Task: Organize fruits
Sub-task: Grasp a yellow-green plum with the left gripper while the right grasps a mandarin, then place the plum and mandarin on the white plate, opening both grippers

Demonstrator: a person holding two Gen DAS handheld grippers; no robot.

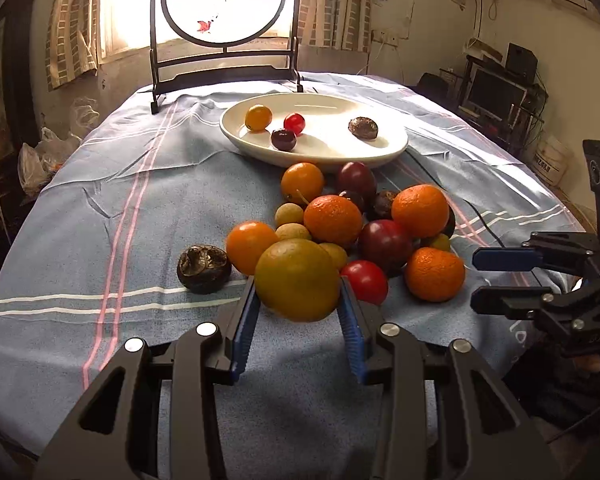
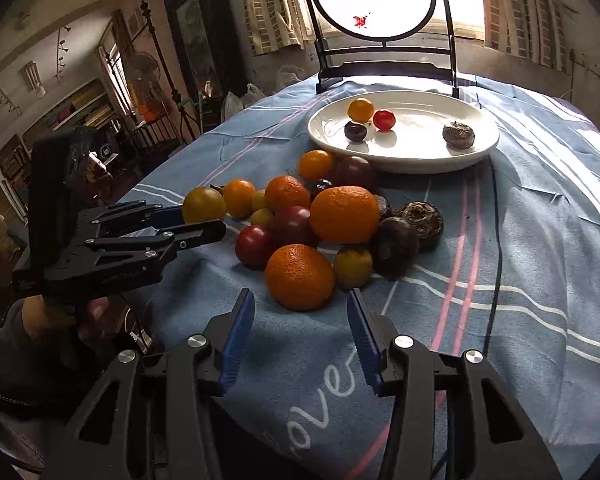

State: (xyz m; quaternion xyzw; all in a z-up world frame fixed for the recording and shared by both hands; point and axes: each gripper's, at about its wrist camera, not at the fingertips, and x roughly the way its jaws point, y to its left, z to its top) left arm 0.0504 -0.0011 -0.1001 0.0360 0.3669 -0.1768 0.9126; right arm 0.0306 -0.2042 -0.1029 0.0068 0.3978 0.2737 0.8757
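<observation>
Left wrist view: a yellow-green fruit (image 1: 297,280) is held tight in the left claw (image 1: 299,304), with the white plate (image 1: 236,130) straight ahead, past the pile.

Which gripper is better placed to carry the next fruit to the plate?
Left. The left gripper already has its jaws on either side of the yellow-green fruit, apparently gripping it. The right gripper is open and empty, short of the orange. The plate lies beyond the pile.

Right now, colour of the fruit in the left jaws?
Yellow-orange fruit, greenish tinge; clearest in the left wrist view.
</observation>
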